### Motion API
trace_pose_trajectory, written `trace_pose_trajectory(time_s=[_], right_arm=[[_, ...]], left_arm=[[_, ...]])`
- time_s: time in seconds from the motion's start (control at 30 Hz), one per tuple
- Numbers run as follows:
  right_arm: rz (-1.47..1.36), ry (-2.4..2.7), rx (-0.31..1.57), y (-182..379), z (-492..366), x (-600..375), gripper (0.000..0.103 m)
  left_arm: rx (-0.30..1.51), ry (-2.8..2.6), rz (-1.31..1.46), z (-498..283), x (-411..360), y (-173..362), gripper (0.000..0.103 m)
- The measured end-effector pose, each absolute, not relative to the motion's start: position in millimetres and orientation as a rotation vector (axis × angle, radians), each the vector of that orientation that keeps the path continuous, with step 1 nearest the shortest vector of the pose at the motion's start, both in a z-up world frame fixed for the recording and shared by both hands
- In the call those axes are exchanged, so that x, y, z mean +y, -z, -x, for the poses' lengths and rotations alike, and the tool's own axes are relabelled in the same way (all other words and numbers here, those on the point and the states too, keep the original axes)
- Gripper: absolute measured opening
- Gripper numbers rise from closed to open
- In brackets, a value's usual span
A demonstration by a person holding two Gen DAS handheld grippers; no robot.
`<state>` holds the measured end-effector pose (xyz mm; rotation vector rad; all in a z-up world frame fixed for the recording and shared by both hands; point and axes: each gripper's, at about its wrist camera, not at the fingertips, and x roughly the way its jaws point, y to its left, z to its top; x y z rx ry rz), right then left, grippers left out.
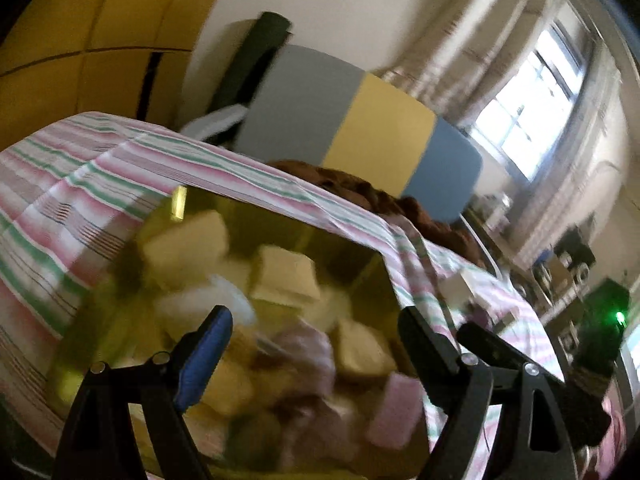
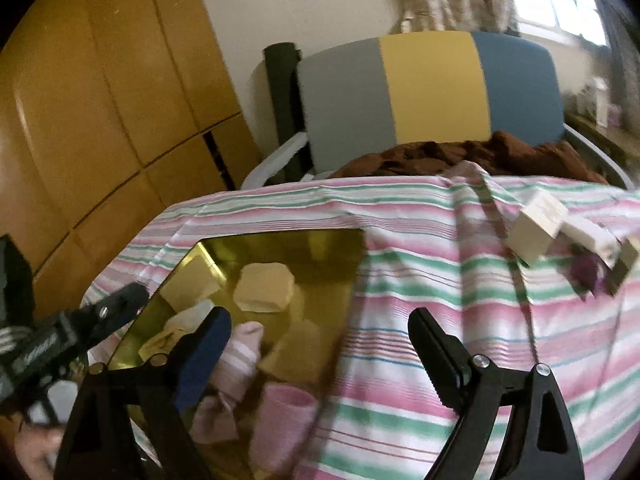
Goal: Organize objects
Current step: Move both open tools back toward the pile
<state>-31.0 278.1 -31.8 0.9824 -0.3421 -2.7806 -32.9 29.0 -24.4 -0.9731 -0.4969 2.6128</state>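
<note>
Grippers [image 1: 316, 328] [image 2: 320, 332] tilted over tray [image 2: 332, 252], jaws spread

Yellow tray [image 2: 320, 256] holds cream blocks [image 2: 264, 288] and pink blocks [image 2: 284, 420].

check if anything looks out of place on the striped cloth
A few pale blocks lie loose on the striped cloth, apart from the yellow bin that holds the other blocks. Both tools are open and hold nothing.

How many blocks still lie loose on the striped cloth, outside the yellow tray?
3, all at the cloth's far right: a pale cube, a white block beside it, and a blurred block at the edge. Others may lie out of view.
</note>
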Motion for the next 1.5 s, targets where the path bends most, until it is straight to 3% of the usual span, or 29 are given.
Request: trace_pose_trajectory(time_s=[0.4,0.6,0.87,1.1,1.37,1.5], right_arm=[[-1.072,2.882,-0.471,64.7,2.2,363.3,0.091],[-1.122,3.036,-0.420,76.4,1.2,427.7,0.091],[-1.063,3.388,-0.499,43.2,49.4,552.8,0.091],[-1.275,3.377,-0.499,59.8,100.1,606.7,0.090],[-1.327,3.364,-0.299,68.5,28.6,610.3,0.092],[-1.184,3.307,-0.345,65.7,-1.6,617.4,0.094]], left_arm=[[-0.337,-2.403,0.966,7.3,118.9,19.4,0.086],[-0.219,-2.308,0.964,-5.4,171.3,17.7,0.086],[-0.117,-2.209,1.038,-15.4,219.6,35.8,0.086],[-0.086,-2.206,1.081,-14.9,228.3,44.4,0.086],[-0.129,-2.182,1.132,-2.7,242.0,57.0,0.086],[-0.115,-2.165,1.146,-5.3,252.5,60.9,0.086]])
